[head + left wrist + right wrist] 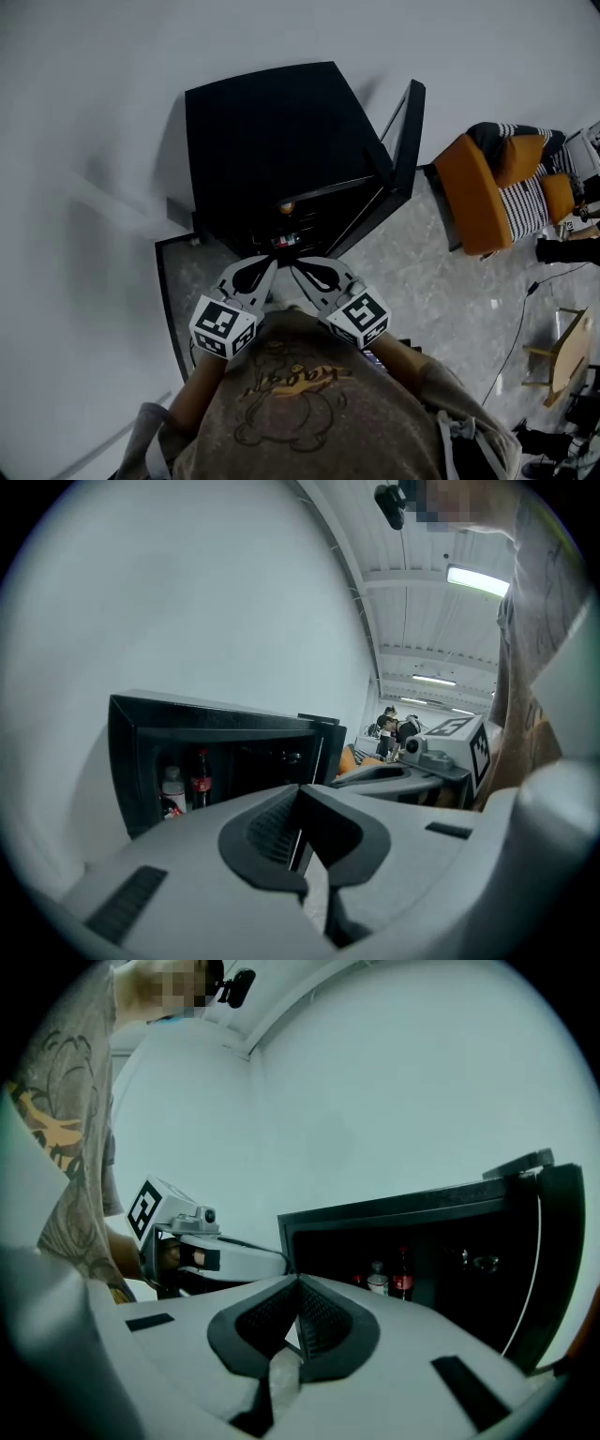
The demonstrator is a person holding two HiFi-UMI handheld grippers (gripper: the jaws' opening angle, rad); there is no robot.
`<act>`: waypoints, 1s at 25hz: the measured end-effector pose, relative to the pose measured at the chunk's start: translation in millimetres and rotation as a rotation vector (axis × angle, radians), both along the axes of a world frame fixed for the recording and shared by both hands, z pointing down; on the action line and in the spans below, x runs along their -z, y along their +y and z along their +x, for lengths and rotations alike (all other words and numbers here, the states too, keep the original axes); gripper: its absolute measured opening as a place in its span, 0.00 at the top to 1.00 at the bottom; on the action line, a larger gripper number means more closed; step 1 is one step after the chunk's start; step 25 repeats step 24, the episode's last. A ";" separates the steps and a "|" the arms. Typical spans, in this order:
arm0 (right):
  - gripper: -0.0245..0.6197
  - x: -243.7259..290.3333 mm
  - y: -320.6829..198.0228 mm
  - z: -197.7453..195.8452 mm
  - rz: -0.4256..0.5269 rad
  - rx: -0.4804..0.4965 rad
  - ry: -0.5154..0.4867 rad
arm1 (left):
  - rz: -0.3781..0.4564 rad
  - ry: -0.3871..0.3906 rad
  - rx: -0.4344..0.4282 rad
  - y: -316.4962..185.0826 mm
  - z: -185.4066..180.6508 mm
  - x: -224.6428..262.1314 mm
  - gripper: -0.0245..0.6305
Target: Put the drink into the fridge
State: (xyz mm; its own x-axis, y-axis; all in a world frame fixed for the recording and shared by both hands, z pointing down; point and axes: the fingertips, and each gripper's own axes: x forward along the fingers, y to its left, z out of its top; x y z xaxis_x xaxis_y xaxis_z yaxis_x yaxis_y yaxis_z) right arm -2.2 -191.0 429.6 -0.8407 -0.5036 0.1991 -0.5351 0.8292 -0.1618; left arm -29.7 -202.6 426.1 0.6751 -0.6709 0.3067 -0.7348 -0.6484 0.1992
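The fridge stood on the floor against the wall with its door swung wide to the right. Inside it, both gripper views showed 2 bottles upright and side by side: a dark cola bottle with a red label and a clear bottle just beside it. Something small and red lay low next to them, too small to name. Which of these was the drink of the task could not be told, but no drink showed anywhere outside the fridge.

The left gripper had its jaws pressed together with nothing between them. The right gripper was the same, pads closed on each other and empty. In the head view both were held close in front of the person's chest, their tips near each other and pointing toward the fridge opening, apart from it and touching nothing.

Judged from this, the placing itself looked done: the drink was most likely 1 of the 2 bottles already inside. What seemed left, if anything, was to push the door shut, which neither gripper was near.
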 end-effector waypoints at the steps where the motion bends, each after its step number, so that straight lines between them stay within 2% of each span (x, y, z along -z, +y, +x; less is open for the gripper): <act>1: 0.93 0.6 -0.3 1.9 0.003 0.000 0.000 | 0.001 0.003 0.001 -0.3 0.6 0.3 0.96; 6: 0.93 5.2 -3.9 10.0 0.001 0.010 -0.019 | 0.003 0.012 0.004 -4.3 3.4 -0.4 0.96; 16: 0.93 4.7 1.7 17.4 0.008 0.101 -0.044 | -0.034 0.009 -0.005 -3.2 14.0 -17.7 0.96; 25: 0.93 4.9 2.2 25.1 0.007 0.141 -0.054 | -0.086 -0.027 0.083 -12.0 6.4 -53.8 0.96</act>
